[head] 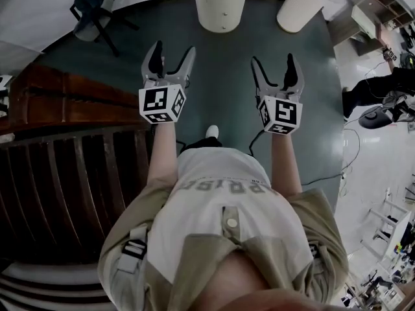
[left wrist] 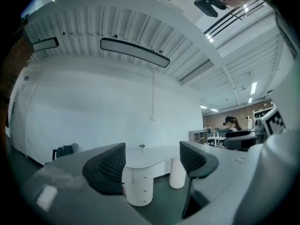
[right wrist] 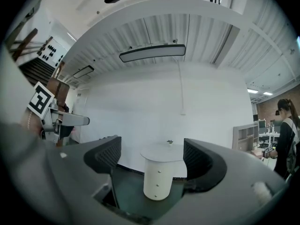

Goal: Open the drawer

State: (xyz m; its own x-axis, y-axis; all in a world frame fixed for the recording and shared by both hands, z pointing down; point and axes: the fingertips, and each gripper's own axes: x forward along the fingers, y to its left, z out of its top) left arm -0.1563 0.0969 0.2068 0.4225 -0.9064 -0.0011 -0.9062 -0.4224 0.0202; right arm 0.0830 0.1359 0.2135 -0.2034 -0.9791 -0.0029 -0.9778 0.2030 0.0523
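Drawers [head: 224, 11] in a column of three, each with a small knob, in the white rounded pedestal [head: 209, 15] of a white table [left wrist: 154, 154], at the top edge of the head view on the dark green floor [head: 220, 83]. Well apart from both grippers, straight ahead of them. Left gripper [head: 174, 50] held out level toward the pedestal, jaws wide apart, nothing between them. Right gripper [head: 272, 60] beside it, also spread wide and empty. Further out, dark wooden stairs [head: 65, 167] at the left and a chair [head: 91, 8] near the wall.

Dark green floor [head: 227, 76], white wall [left wrist: 93, 111], wooden staircase [head: 65, 173]
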